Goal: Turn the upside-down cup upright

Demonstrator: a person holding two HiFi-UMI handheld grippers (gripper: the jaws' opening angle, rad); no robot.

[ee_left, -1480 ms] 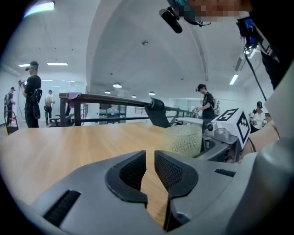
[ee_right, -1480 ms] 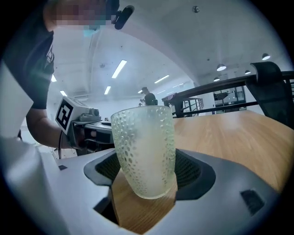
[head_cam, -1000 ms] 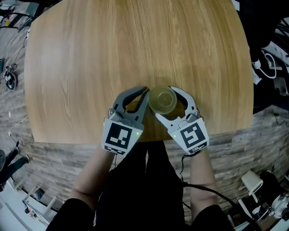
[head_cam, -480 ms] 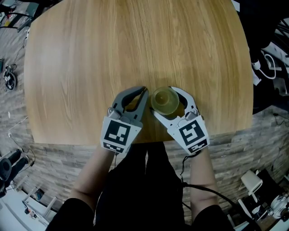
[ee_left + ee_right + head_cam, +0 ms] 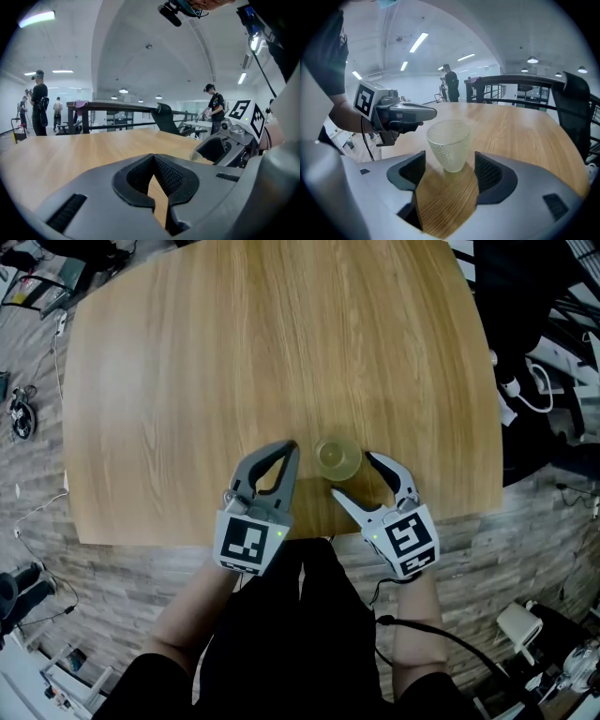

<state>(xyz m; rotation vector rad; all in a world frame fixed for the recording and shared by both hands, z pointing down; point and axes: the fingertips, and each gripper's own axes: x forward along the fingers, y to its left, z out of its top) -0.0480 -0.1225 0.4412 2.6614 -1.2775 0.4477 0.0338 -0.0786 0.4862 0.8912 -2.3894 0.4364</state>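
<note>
A clear dimpled cup (image 5: pixel 337 457) (image 5: pixel 448 144) stands upright, mouth up, on the wooden table (image 5: pixel 187 381) near its front edge. My right gripper (image 5: pixel 353 474) (image 5: pixel 449 160) is open just behind the cup. The cup's base sits at the mouth of the jaws, and neither pad touches it. My left gripper (image 5: pixel 290 448) (image 5: pixel 153 157) is shut with nothing in it, a little to the left of the cup. The left gripper view shows only the right gripper's body (image 5: pixel 225 145), with the cup hidden behind it.
The table's front edge (image 5: pixel 281 538) runs just under both grippers. Cables and gear (image 5: pixel 544 381) lie on the floor to the right. A black chair (image 5: pixel 576 117) and railing stand beyond the far side. People (image 5: pixel 40 108) stand far off.
Both grippers drew back toward the table's front edge and rose a little. The right jaws came away from around the cup, which stays standing on the table.
</note>
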